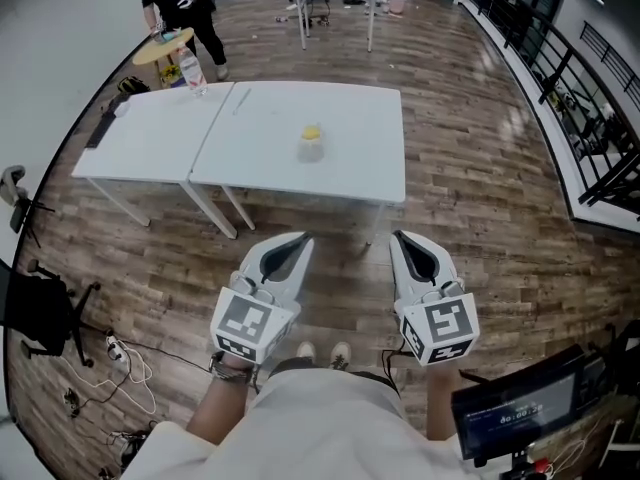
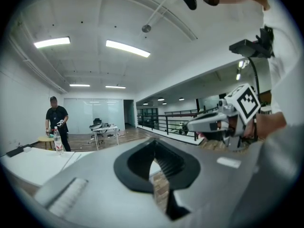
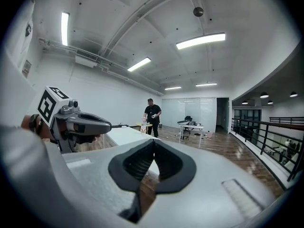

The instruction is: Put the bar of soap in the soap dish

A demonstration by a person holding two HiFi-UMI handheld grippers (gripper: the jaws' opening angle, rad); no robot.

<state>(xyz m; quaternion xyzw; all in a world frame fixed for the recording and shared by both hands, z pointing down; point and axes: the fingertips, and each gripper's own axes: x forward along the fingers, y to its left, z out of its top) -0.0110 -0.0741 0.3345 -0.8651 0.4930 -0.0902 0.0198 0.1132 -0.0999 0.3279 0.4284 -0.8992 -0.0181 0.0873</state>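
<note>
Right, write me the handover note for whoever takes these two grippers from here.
Left gripper: jaws shut, nothing between them, held level in front of the body.
Right gripper: the same, shut and empty, beside the left one.
Things: a small yellow thing, probably the soap, is on the white table ahead, right at a pale thing that may be the dish. It is too small to tell whether it lies in it.
Done: nothing has been picked up; both grippers are short of the table.
Left: step up to the table, check soap and dish, then place the soap if it is not in.

Bright ceiling strip lights [image 3: 200, 40], fisheye-warped dark edges
</note>
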